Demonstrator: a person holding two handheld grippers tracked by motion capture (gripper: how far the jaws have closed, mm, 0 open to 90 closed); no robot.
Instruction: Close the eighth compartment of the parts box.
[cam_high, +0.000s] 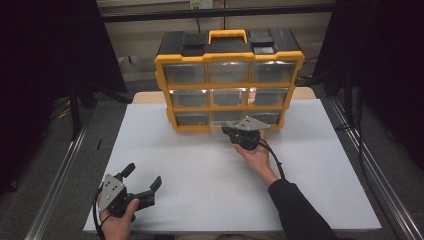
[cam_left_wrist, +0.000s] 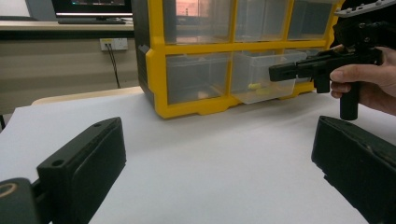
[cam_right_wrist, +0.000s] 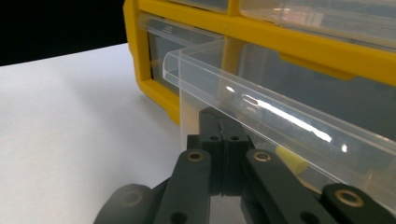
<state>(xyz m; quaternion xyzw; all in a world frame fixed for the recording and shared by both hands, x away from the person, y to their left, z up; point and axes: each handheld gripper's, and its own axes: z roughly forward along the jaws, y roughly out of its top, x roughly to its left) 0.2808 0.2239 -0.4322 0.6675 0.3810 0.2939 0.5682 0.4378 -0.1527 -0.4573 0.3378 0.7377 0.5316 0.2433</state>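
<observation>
Fingers: right gripper (cam_right_wrist: 223, 149) has its two black jaws pressed flat together under the front lip of the clear drawer (cam_right_wrist: 261, 107); whether a thin tab of the drawer is pinched between them I cannot tell. Left gripper (cam_high: 142, 181) has its jaws spread wide, nothing between them.
Drawer: bottom row, middle column of the yellow organizer (cam_high: 229, 90), drawn partway out toward the person, its front wall overhanging the table. A small yellow piece (cam_left_wrist: 253, 86) lies inside on its floor.
Step in hand: by my reading, sliding this drawer on its rails, out or back in.
Doing it well: keep the pull or push straight along the rails and level. A sideways or downward drag would likely jam the drawer or tip its front. Go slowly so the small piece inside does not roll.
Bracing: the organizer stands free, so it may creep. The idle left gripper could steady its near corner.
Right hand (cam_high: 256, 155): wrapped round the gripper's grip, a dark sleeve behind it.
Surface: white tabletop (cam_high: 200, 170), smooth and bare around the organizer, which stands upright at the far edge.
Room: dark drapes on both sides, pale wall behind, a wall socket (cam_left_wrist: 114, 44) with cables hanging from it, grey floor with metal rails.
</observation>
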